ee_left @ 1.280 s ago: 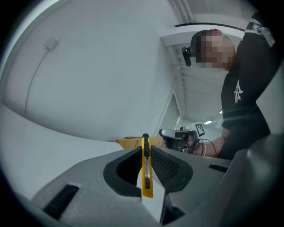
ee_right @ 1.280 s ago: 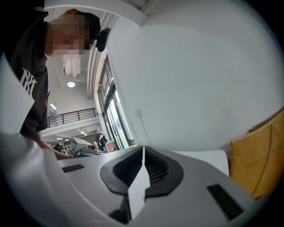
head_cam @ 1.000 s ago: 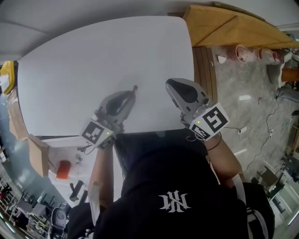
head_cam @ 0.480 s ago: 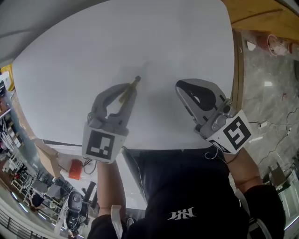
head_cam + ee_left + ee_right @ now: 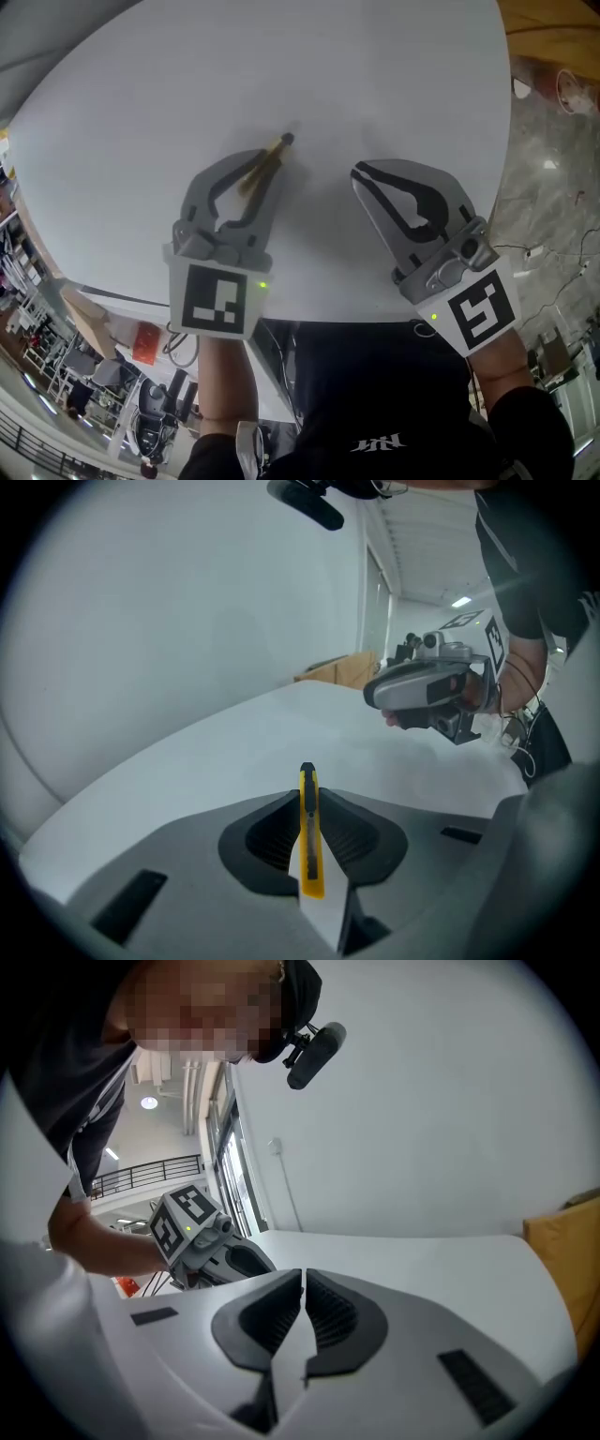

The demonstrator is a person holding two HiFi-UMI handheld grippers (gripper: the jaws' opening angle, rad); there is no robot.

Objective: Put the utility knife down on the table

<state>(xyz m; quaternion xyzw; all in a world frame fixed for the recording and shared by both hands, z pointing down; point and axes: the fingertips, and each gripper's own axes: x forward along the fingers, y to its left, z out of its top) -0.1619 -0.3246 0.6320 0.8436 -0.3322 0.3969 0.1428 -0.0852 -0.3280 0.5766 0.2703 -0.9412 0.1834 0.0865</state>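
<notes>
A yellow utility knife (image 5: 267, 161) with a black tip is clamped between the jaws of my left gripper (image 5: 265, 164), above the white table (image 5: 141, 112). In the left gripper view the utility knife (image 5: 308, 841) stands on edge in the left gripper (image 5: 307, 803), its black tip pointing forward past the jaws. My right gripper (image 5: 361, 172) hovers to the right of the left one, shut with nothing in it. In the right gripper view the right gripper (image 5: 304, 1283) shows its jaws nearly touching, and the left gripper (image 5: 211, 1246) appears at the left.
The white table's (image 5: 394, 84) right edge borders a stone floor (image 5: 553, 159) with small objects. A wooden panel (image 5: 337, 670) stands beyond the table's far side. Shelving and clutter (image 5: 141, 347) lie below the table's near edge on the left.
Both grippers have moved forward over the table and sit larger and higher in the head view. The left gripper still holds the knife; the right one has stayed shut.
</notes>
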